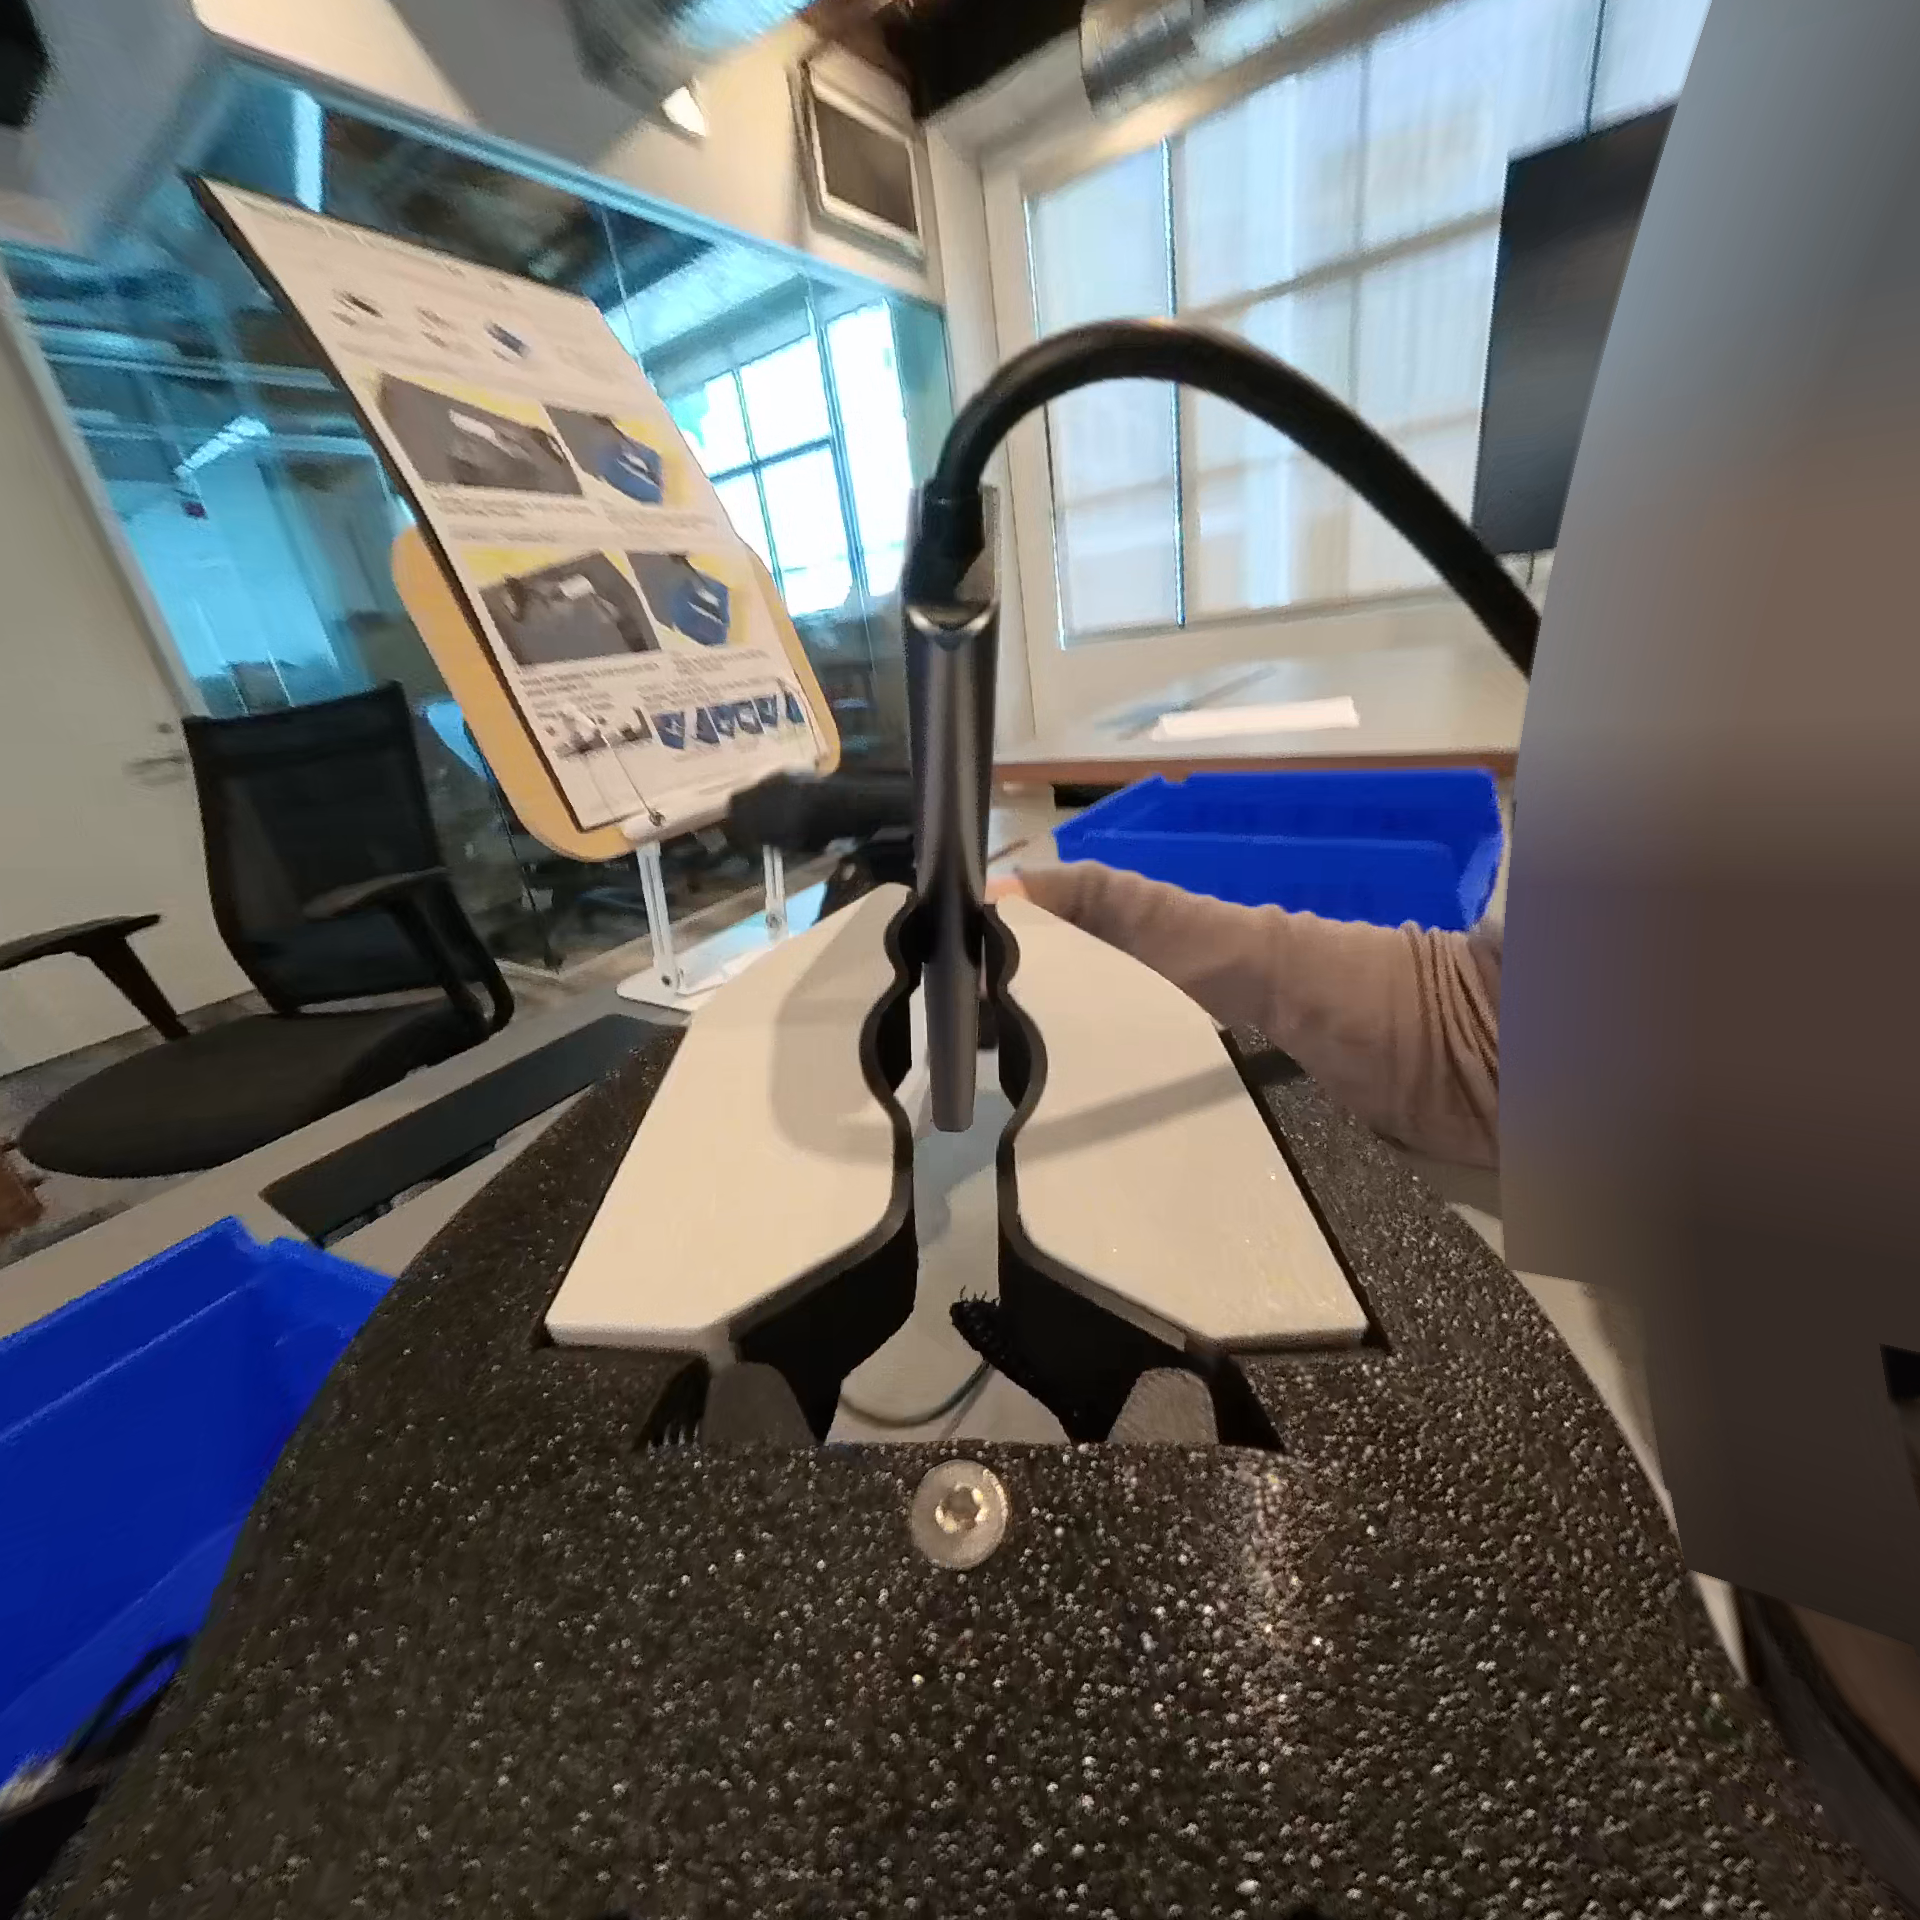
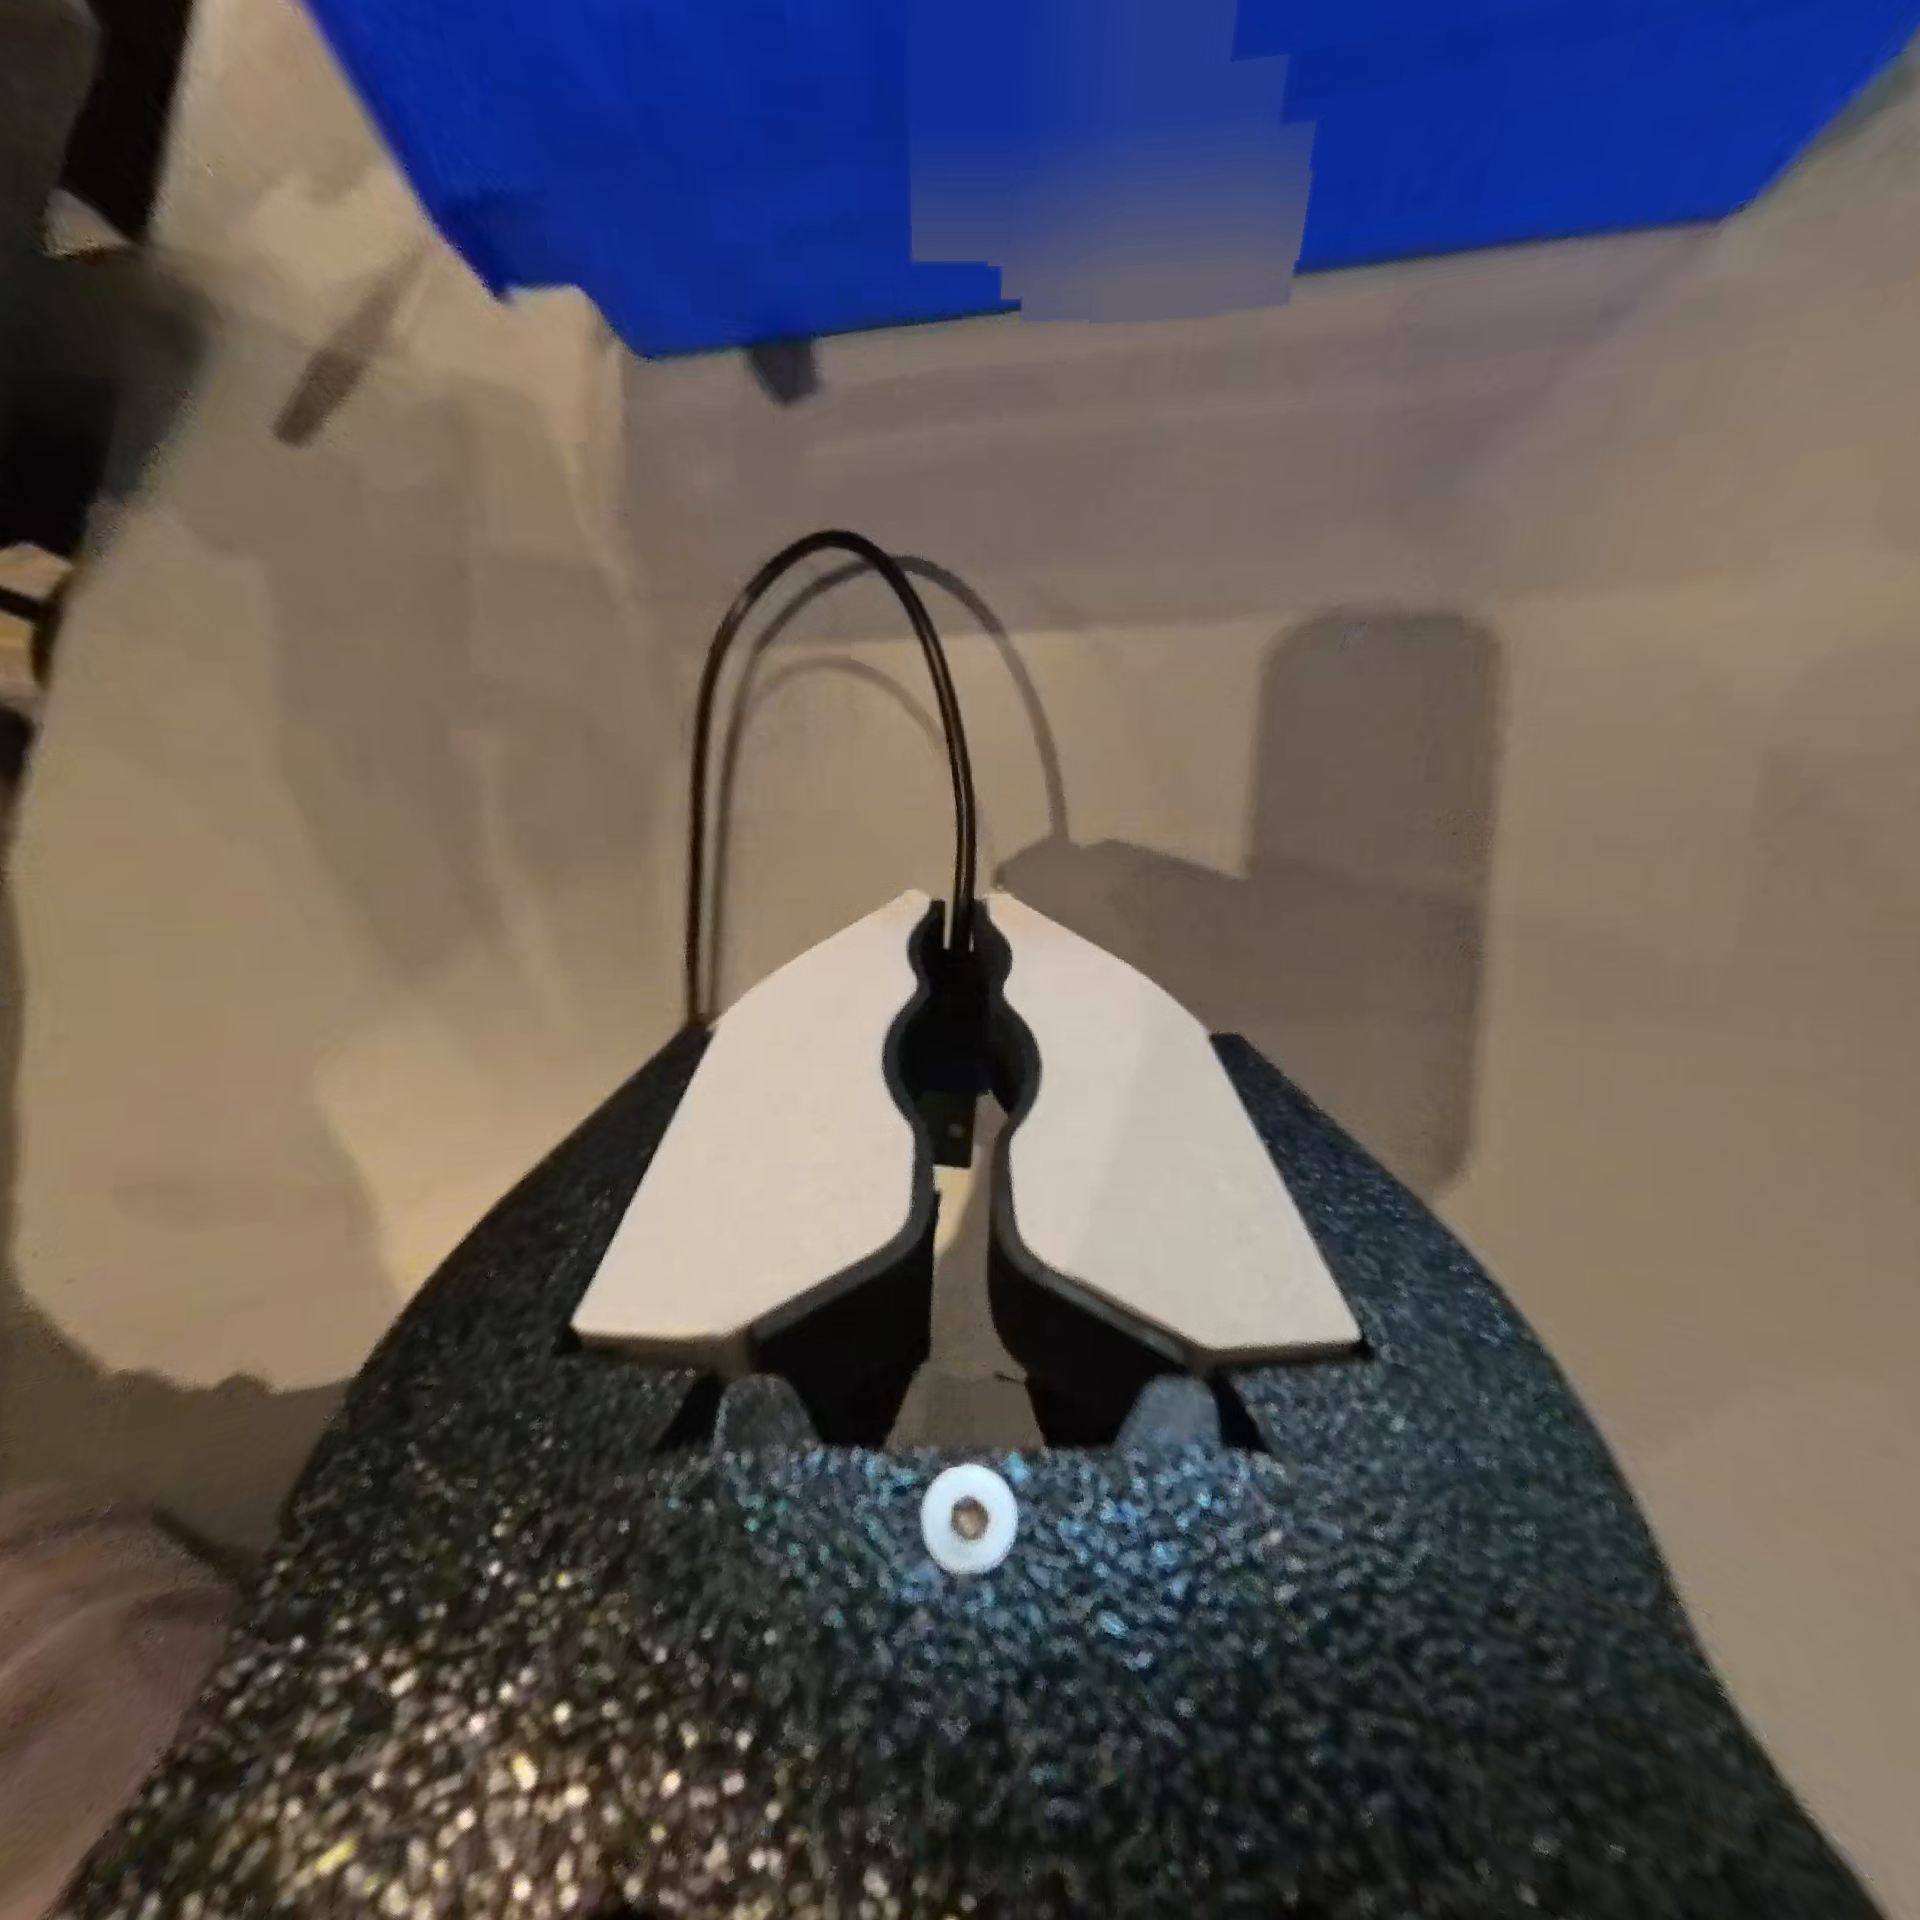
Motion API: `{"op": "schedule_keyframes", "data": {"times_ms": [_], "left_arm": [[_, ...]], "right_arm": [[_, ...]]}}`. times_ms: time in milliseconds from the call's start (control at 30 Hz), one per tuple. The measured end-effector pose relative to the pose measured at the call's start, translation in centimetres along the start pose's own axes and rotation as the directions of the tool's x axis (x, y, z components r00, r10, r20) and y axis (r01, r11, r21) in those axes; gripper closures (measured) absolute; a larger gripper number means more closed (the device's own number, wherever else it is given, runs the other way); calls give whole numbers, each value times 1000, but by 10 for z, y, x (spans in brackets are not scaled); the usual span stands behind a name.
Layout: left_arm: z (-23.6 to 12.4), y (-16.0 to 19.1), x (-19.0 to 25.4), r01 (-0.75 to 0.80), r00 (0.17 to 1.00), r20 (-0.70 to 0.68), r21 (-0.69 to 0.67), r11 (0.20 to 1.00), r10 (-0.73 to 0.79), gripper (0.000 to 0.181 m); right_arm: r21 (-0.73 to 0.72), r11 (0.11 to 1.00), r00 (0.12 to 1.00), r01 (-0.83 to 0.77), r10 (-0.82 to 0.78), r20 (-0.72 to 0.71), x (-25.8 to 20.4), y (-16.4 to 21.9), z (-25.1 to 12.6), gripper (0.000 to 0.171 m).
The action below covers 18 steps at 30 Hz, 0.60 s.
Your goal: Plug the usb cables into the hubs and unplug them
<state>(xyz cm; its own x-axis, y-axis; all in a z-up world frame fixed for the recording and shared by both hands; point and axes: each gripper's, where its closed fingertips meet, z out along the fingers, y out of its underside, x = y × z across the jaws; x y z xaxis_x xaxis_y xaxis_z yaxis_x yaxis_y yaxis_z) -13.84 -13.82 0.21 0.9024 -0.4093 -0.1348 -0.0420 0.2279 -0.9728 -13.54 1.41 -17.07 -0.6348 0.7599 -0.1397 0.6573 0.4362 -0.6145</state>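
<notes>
On the light table in the left wrist view, the largest items are two blue bins: one stands far right beyond the gripper, the other sits at the near left edge. A tilted instruction board on a clear stand rests behind, left of centre, with a black office chair on the floor beyond it. A person's sleeve reaches in from the right, just behind the right finger.

The left gripper is clamped on a slim grey hub, held upright between the fingertips, its lower end hanging free in the gap between the fingers. A thick black cord leaves the top of the hub and arches away to the right.

In the right wrist view, a blue bin fills the upper frame above the pale table surface. The picture is blurred. The right gripper is closed on a black usb cable; the cable loops upward from the fingertips and drops down the left side. Its plug points back toward the camera, lying in the gap between the fingers.
</notes>
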Motion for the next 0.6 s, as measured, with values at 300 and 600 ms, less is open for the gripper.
{"op": "schedule_keyframes", "data": {"times_ms": [300, 600], "left_arm": [[24, 15, -10, -10, 1000, -20, -62, 998, 9, 171], [30, 9, -26, -25, 1000, 5, -55, 998, 25, 171]], "right_arm": [[1, 987, 985, -162, 161, -67, 37, 20, 23, 162], [23, 955, 947, -295, 295, -123, 46, 38, -21, 153]]}}
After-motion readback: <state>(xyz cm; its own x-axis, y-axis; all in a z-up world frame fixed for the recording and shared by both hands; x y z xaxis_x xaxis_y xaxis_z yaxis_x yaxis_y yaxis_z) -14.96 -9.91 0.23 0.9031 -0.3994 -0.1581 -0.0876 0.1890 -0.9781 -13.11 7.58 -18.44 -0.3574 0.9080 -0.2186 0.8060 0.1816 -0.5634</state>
